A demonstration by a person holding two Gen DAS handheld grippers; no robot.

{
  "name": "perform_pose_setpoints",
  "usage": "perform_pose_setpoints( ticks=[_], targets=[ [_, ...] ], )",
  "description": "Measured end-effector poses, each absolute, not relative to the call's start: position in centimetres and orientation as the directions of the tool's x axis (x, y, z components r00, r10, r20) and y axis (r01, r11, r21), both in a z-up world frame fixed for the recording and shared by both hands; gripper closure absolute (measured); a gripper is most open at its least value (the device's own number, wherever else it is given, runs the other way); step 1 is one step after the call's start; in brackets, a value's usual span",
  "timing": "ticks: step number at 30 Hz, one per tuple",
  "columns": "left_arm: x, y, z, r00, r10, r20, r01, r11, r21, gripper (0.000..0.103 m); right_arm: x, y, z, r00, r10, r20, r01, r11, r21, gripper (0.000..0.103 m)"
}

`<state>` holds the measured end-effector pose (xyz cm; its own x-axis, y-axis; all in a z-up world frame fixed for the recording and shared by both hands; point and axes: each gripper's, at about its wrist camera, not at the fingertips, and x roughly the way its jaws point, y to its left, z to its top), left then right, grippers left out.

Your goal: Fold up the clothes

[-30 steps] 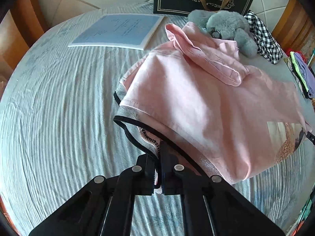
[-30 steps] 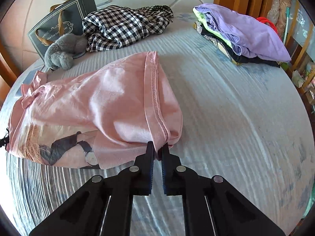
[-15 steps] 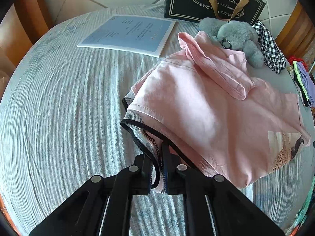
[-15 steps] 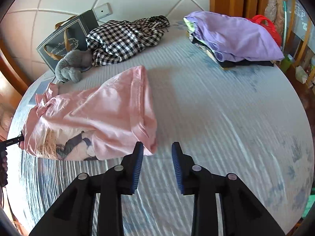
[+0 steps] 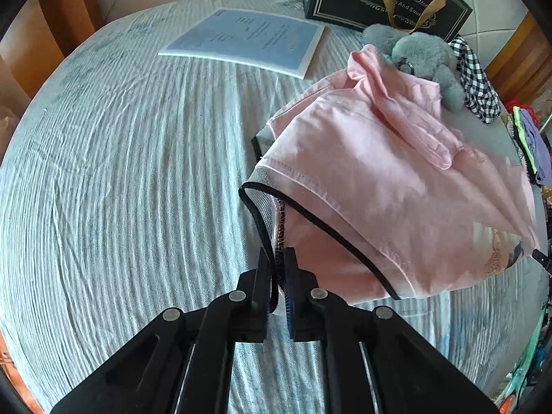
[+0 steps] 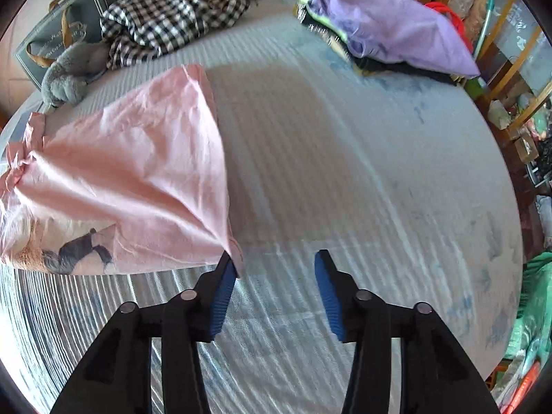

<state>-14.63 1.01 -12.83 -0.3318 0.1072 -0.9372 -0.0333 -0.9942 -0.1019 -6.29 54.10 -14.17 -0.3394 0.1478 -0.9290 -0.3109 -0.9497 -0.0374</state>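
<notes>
Left wrist view: the left hand-held gripper points steeply down at the bed, which is covered with a ribbed pale blue-grey sheet. Its jaws have just been opening and now stand a narrow gap apart; the black-trimmed collar of the pink T-shirt still hangs between them, and whether the pads still press on it cannot be told. The T-shirt lies bunched on the bed ahead and to the right of the gripper, with 1 sleeve folded over its top. A grey plush toy touches its far edge, a black gift bag stands behind the toy, and a pale blue printed sheet lies flat, well apart from the T-shirt.

Right wrist view: the right hand-held gripper is released; its jaws have just been opening and stand wide apart over bare sheet. A corner of the T-shirt's hem touches the tip of the left blue pad, and nothing is clamped. The T-shirt spreads to the left, its printed figure facing up. Beyond it lie a black-and-white checked garment and, near the far right edge of the bed, a stack of folded clothes topped in lilac.
</notes>
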Motion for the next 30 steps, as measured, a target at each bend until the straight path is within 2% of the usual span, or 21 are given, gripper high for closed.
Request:
perform_pose_setpoints(
  ticks=[1,3,4,8,11,16,20,22,24,25,27,28,30],
  targets=[
    [-14.5,1.3,-11.9,-0.360,0.112,-0.926,-0.050,-0.994,-0.101,0.083,-6.1,54.2,-13.2,-0.374,0.132,-0.918,-0.308,-0.951,-0.011,0.055],
    [-15.2,1.6,-10.9,-0.406,0.103,-0.908,-0.066,-0.994,-0.083,0.056,-6.3,54.2,-11.6,-0.426,0.108,-0.898,-0.293,-0.956,0.024,0.055],
    [-15.8,1.7,-10.7,-0.425,0.093,-0.900,-0.069,-0.995,-0.070,0.054,-6.7,54.1,-11.2,-0.443,0.098,-0.891,-0.277,-0.960,0.033,0.055],
    [-19.1,1.9,-10.7,-0.473,0.066,-0.879,-0.090,-0.996,-0.026,0.053,-7.9,54.0,-11.4,-0.462,0.092,-0.882,-0.284,-0.958,0.048,0.053],
    [-22.3,0.6,-12.8,-0.455,0.067,-0.888,-0.145,-0.989,0.000,0.053,-7.8,54.4,-12.1,-0.468,0.069,-0.881,-0.299,-0.951,0.084,0.046],
    [-24.1,1.7,-15.5,-0.429,0.109,-0.897,-0.233,-0.973,-0.007,0.053,-7.7,54.2,-13.9,-0.445,0.042,-0.895,-0.274,-0.957,0.091,0.045],
    [-24.2,2.2,-16.7,-0.420,0.105,-0.902,-0.250,-0.968,0.004,0.053,-7.6,54.2,-14.8,-0.458,0.014,-0.889,-0.258,-0.959,0.118,0.035],
    [-24.0,2.2,-16.7,-0.422,0.102,-0.901,-0.240,-0.971,0.003,0.059,-7.9,54.2,-15.4,-0.460,-0.002,-0.888,-0.249,-0.960,0.131,0.030],
    [-24.1,1.9,-16.5,-0.414,0.092,-0.906,-0.218,-0.976,0.001,0.095,-8.3,53.8,-16.2,-0.456,-0.004,-0.890,-0.245,-0.961,0.130,0.026],
    [-24.1,1.7,-16.5,-0.410,0.086,-0.908,-0.205,-0.979,0.000,0.095,-8.6,53.5,-16.6,-0.452,-0.002,-0.892,-0.242,-0.962,0.125,0.026],
    [-24.0,1.5,-16.4,-0.398,0.055,-0.916,-0.166,-0.986,0.013,0.096,-9.3,52.7,-17.1,-0.433,0.021,-0.901,-0.234,-0.968,0.090,0.053],
    [-24.0,1.4,-16.3,-0.391,0.042,-0.919,-0.152,-0.988,0.019,0.096,-9.6,52.5,-16.9,-0.423,0.058,-0.904,-0.243,-0.969,0.051,0.058],
    [-23.4,1.4,-15.6,-0.388,0.048,-0.920,-0.148,-0.989,0.011,0.092,-9.9,52.3,-16.3,-0.413,0.121,-0.903,-0.268,-0.963,-0.007,0.058]
  ],
)
